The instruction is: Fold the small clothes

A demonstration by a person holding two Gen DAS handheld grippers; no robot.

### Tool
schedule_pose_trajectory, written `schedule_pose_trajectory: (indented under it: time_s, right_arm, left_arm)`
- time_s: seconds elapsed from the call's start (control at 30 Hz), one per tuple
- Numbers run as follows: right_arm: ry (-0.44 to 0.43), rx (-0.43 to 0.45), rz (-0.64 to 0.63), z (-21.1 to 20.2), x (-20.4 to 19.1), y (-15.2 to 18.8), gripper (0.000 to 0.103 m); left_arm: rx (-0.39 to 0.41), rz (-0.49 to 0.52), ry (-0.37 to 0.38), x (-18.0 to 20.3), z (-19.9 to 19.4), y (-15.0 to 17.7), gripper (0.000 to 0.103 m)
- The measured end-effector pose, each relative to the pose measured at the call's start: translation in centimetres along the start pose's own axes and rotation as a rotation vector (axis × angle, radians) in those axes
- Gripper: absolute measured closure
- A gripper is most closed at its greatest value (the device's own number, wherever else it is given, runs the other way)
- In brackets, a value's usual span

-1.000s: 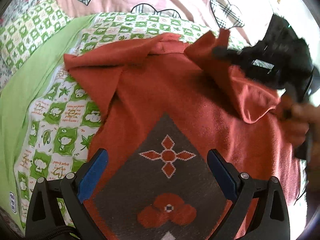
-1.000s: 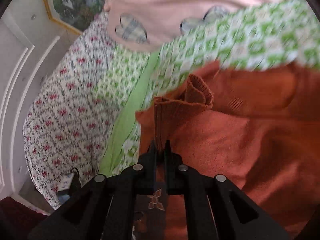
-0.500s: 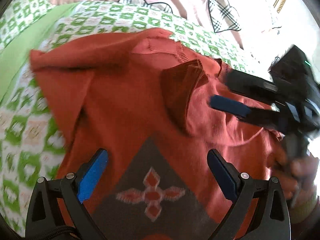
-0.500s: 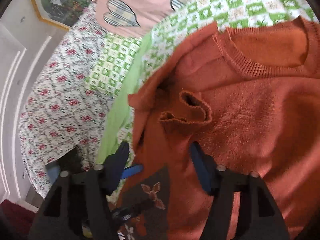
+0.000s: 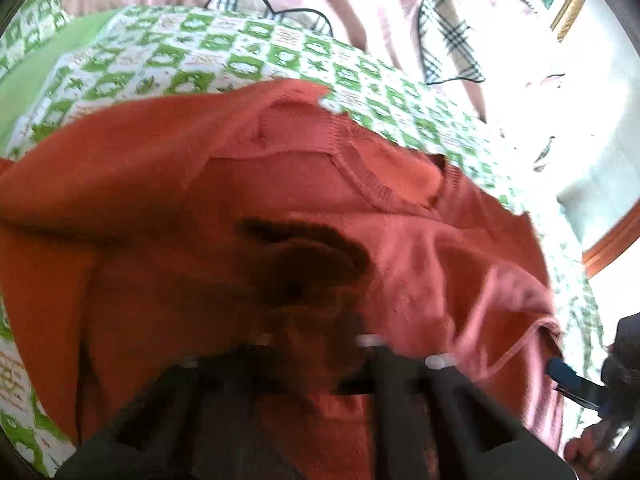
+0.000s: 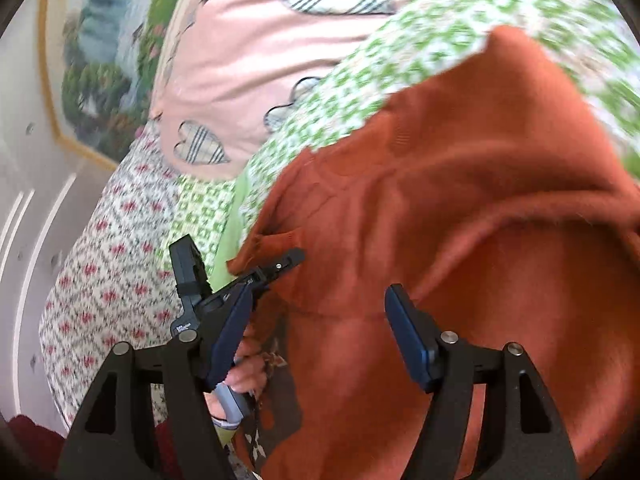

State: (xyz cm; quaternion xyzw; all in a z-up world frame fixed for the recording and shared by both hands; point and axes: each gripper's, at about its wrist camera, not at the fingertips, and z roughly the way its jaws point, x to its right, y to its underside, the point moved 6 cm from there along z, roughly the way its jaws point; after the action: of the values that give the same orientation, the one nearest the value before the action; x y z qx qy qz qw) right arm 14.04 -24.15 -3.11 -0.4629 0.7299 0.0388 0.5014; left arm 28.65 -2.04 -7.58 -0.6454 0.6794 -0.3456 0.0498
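Note:
An orange knit sweater (image 5: 168, 208) lies spread on the green-and-white quilt, neckline (image 5: 384, 188) toward the far side; it also fills the right wrist view (image 6: 460, 240). My left gripper (image 5: 316, 340) is shut on a bunched fold of the sweater, seen blurred at the bottom of its view and from the side in the right wrist view (image 6: 288, 258). My right gripper (image 6: 320, 332) is open and empty, jaws wide apart just above the sweater's body. One folded sleeve cuff (image 5: 516, 344) lies on the chest.
The green-and-white patterned quilt (image 5: 240, 56) covers the bed. A pink blanket with plaid hearts (image 6: 256, 56) lies at the far side. A floral sheet (image 6: 112, 240) hangs off the left bed edge. A framed picture (image 6: 104, 60) hangs on the wall.
My right gripper let go of the sleeve, opened and drew back. My left gripper moved forward over the sweater and closed on a fold of it.

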Motion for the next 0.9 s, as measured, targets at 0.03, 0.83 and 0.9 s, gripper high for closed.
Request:
schedule_pose_trajectory:
  time_s: [0.03, 0.83, 0.9]
  right_arm:
    - [0.019, 0.009, 0.001, -0.8, 0.4, 0.2, 0.033]
    - [0.548, -0.018, -0.224, -0.4, 11.1, -10.7, 0.062]
    - [0.501, -0.004, -0.213, -1.1, 10.4, -10.9, 0.090]
  left_arm:
    - [0.023, -0.005, 0.004, 0.0, -1.2, 0.2, 0.099]
    - [-0.022, -0.056, 0.046, -5.3, -3.6, 3.9, 0.095]
    - [0.002, -0.008, 0.039, -3.9, -4.0, 3.4, 0.098]
